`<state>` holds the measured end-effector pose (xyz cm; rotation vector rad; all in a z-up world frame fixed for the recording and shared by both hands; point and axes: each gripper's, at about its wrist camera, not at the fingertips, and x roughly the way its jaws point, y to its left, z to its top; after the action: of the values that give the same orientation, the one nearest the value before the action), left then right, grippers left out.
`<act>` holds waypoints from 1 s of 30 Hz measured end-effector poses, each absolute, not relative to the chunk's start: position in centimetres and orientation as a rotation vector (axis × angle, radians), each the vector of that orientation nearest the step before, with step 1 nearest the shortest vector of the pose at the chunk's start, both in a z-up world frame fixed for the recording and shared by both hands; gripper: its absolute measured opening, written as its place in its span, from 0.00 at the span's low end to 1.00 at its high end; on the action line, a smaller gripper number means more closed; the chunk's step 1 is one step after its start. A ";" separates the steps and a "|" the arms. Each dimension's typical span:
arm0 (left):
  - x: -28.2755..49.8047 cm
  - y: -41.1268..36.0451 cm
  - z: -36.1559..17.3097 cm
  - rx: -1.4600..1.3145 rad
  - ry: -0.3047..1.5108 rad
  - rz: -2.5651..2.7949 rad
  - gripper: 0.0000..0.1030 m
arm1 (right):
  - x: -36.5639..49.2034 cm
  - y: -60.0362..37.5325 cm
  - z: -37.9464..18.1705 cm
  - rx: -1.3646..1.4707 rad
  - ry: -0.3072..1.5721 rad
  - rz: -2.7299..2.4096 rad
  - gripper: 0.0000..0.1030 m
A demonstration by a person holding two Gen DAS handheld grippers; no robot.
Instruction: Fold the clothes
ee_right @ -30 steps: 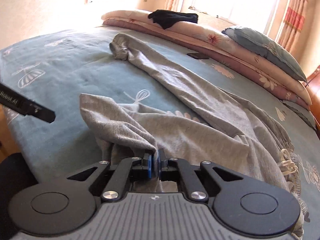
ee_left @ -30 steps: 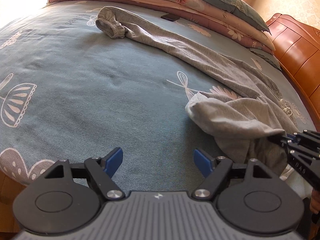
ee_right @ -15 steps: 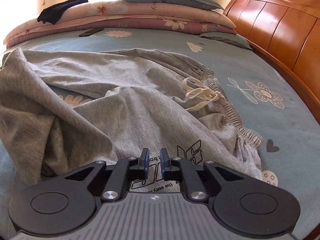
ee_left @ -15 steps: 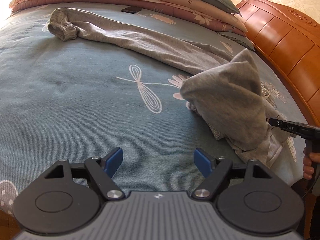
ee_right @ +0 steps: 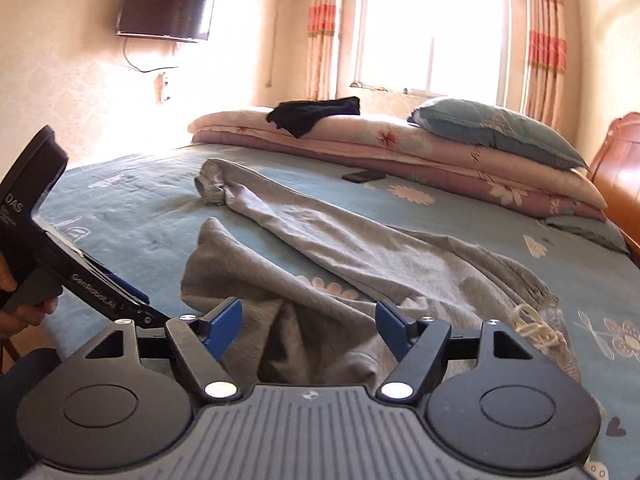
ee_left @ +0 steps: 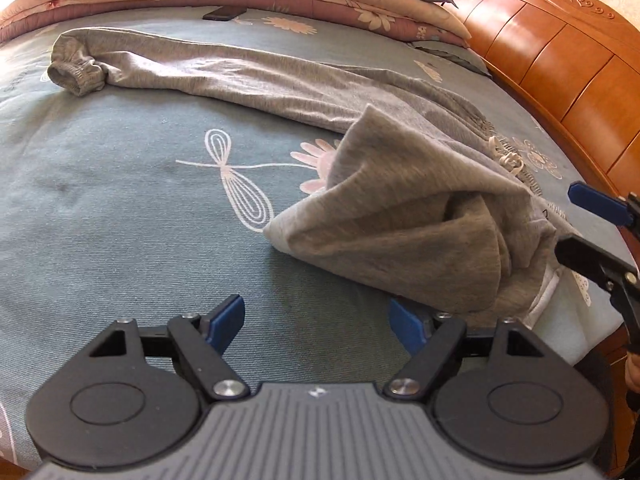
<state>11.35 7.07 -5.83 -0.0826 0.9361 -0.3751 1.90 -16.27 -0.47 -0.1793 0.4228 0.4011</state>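
Grey sweatpants [ee_left: 280, 80] lie across the blue patterned bedsheet [ee_left: 120, 208]. One leg stretches to the far left and ends in a cuff [ee_left: 76, 74]. The other leg is thrown back over the waist in a loose heap [ee_left: 420, 216], near the white drawstring [ee_right: 536, 328]. My left gripper [ee_left: 316, 316] stands open over bare sheet, its right finger just short of the heap's near edge. My right gripper [ee_right: 308, 320] is opening its jaws wide; the bunched grey cloth [ee_right: 312, 344] lies below and between them, and the pads press on nothing.
Folded pink quilts [ee_right: 400, 140] with a blue pillow [ee_right: 492, 128] and a black garment [ee_right: 316, 114] line the far side of the bed. A dark phone [ee_right: 362, 176] lies on the sheet before them. The wooden headboard [ee_left: 560, 60] bounds the right side.
The right gripper was shut on the grey pant leg, carried it toward the waistband, then opened and let it drop in a heap. The left gripper slid right toward that heap.
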 end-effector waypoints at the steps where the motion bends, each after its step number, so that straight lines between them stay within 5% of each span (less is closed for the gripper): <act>1: 11.2 7.3 -5.8 -0.080 0.937 -0.369 0.79 | 1.9 -15.3 -0.6 -0.198 0.446 0.428 0.85; 6: 10.6 9.1 -6.0 -0.105 0.937 -0.329 0.79 | 3.1 -11.1 -3.3 -0.325 0.613 0.448 0.80; 8: 10.4 9.6 -6.1 -0.114 0.936 -0.325 0.79 | 4.4 -10.2 -4.9 -0.350 0.687 0.410 0.61; 12: 10.1 10.5 -6.1 -0.123 0.931 -0.320 0.79 | 6.4 -9.0 -6.3 -0.408 0.725 0.337 0.08; 20: 10.0 11.6 -6.1 -0.145 0.912 -0.321 0.79 | 10.1 -14.7 -1.6 -0.040 0.638 0.221 0.07; 27: 10.1 10.9 -6.5 -0.148 0.909 -0.363 0.79 | 13.5 -23.0 -3.2 0.079 0.683 -0.076 0.08; 30: 10.4 10.3 -6.6 -0.161 0.910 -0.388 0.79 | 13.5 -25.4 -4.9 0.157 0.761 -0.147 0.17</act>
<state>10.42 10.33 -6.57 -0.1613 0.9099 -0.3881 13.51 -25.43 -4.88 0.1569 0.7605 -0.1470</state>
